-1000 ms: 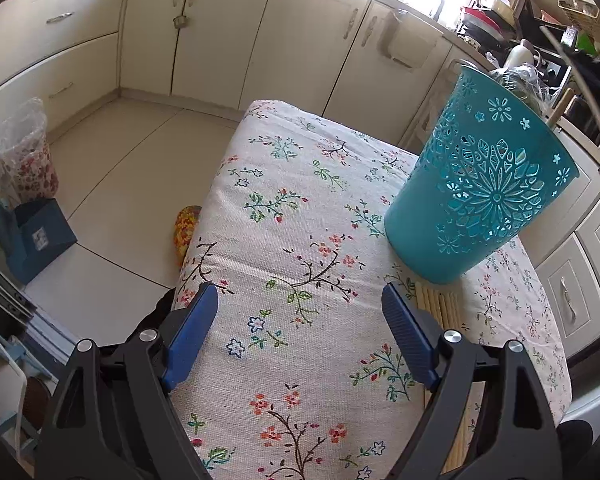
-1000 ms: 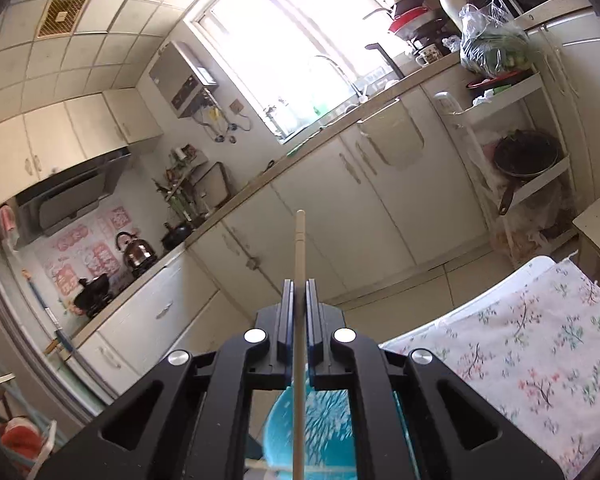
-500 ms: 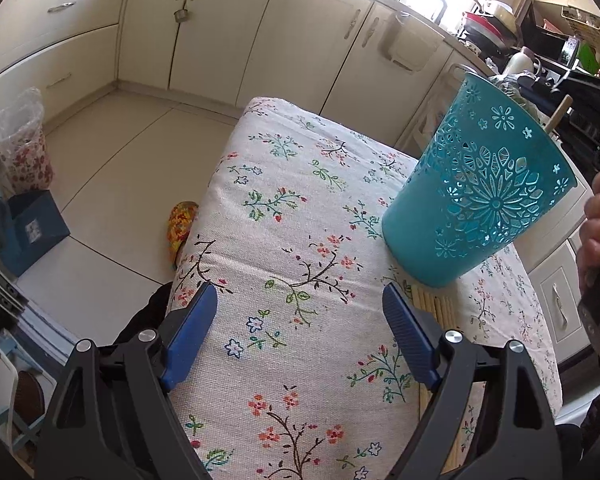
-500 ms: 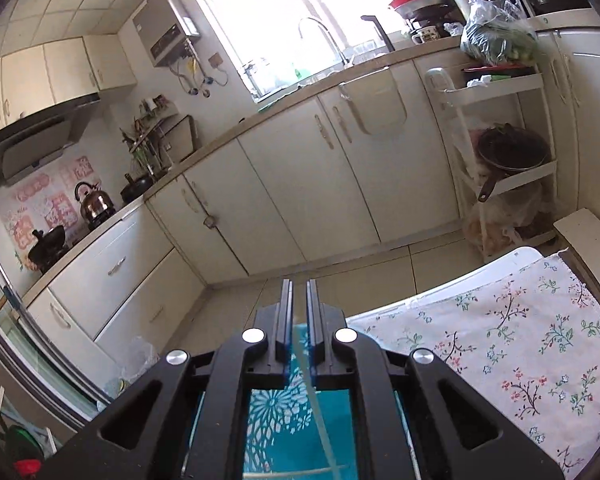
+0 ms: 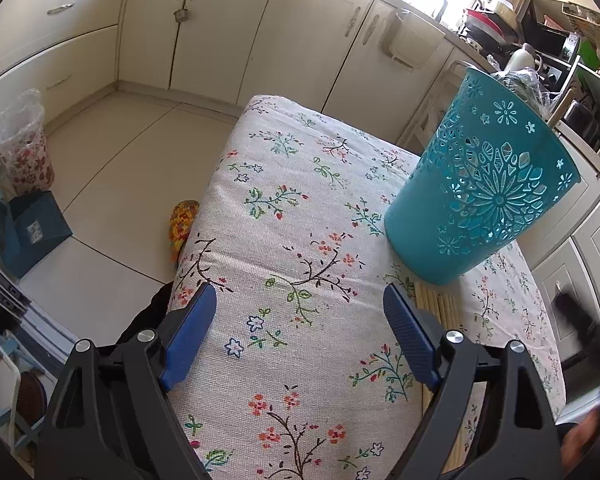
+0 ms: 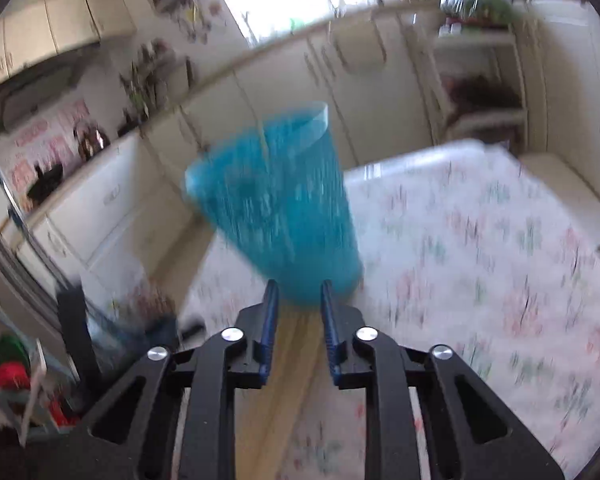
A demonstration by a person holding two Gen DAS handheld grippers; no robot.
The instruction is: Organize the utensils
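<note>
Nearest the person, a row of pale wooden chopsticks (image 5: 440, 306) lies flat on the floral cloth (image 5: 300, 208), side by side, running from the table's near edge up to the foot of the bin (image 5: 484, 196); in the right wrist view they show only as a blurred tan strip (image 6: 296, 336). The left gripper (image 5: 298, 320) hangs over the cloth with its blue pads wide apart, nothing between them and touching nothing; its right pad sits just beside the chopsticks' far ends. The right gripper (image 6: 298, 300) points down at the same row; its jaws have just been opening and now stand a narrow gap apart, with nothing clamped. The teal bin (image 6: 276, 204), an openwork plastic tub with flower cut-outs, stands upright on the cloth directly beyond the chopsticks. One stick (image 6: 263, 140) rises above its rim, leaning inside. Beyond the table lie a tiled floor (image 5: 112, 152), cream cabinets (image 5: 228, 28) and a cluttered counter (image 5: 512, 28). The right wrist view is motion-blurred throughout.
</note>
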